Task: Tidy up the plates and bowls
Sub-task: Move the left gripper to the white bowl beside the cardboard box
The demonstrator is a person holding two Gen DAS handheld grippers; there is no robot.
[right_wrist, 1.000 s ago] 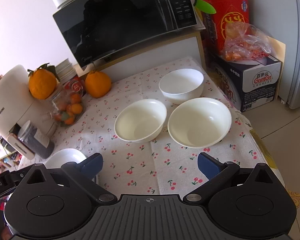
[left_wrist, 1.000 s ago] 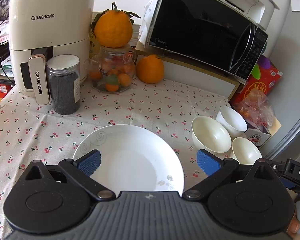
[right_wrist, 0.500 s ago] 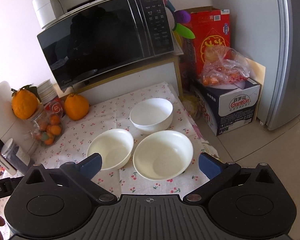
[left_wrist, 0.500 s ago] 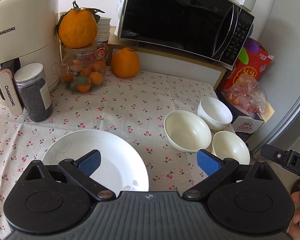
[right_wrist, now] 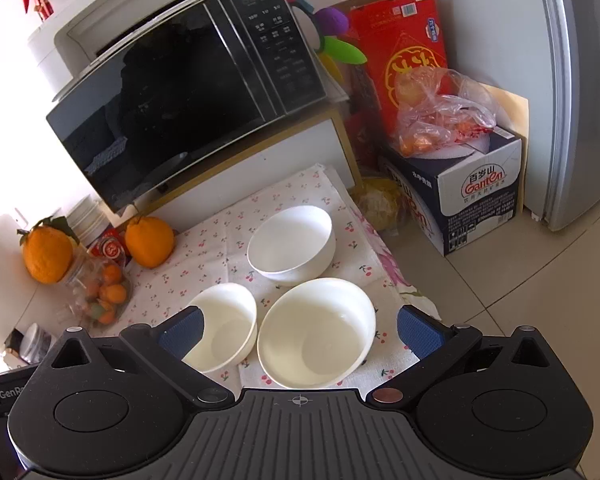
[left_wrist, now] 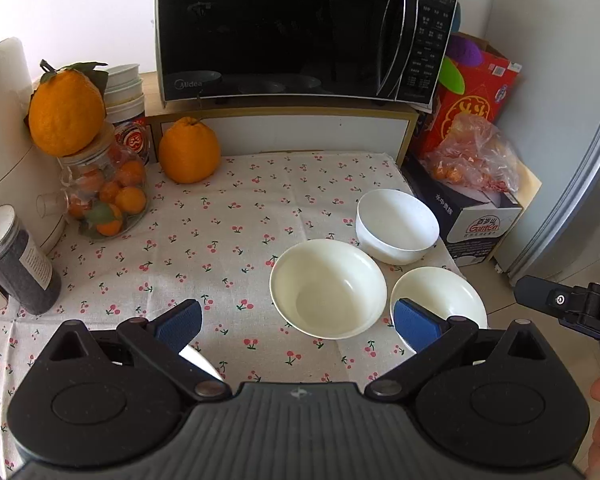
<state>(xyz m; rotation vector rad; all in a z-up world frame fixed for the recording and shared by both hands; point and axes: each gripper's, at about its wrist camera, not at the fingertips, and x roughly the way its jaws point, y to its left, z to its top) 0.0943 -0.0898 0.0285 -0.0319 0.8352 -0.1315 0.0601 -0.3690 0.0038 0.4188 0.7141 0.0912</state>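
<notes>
While both grippers hung over the cherry-print tablecloth, neither had hold of anything: the left gripper had its blue pads spread wide and empty, and the right gripper was just as wide open, straddling the nearest bowl from above. Three white bowls sat close together near the table's right edge: a cream bowl in the middle, a whiter bowl behind it towards the microwave, and a near-edge bowl just beside both. Only a sliver of the white plate showed under the left gripper's left finger. The step in hand seemed to be picking up a bowl for stacking. It would likely go best if the right gripper dropped one finger inside the rim and one outside, pinched the wall firmly, and lifted straight up, since the glazed bowls looked slippery and sat nearly touching.
</notes>
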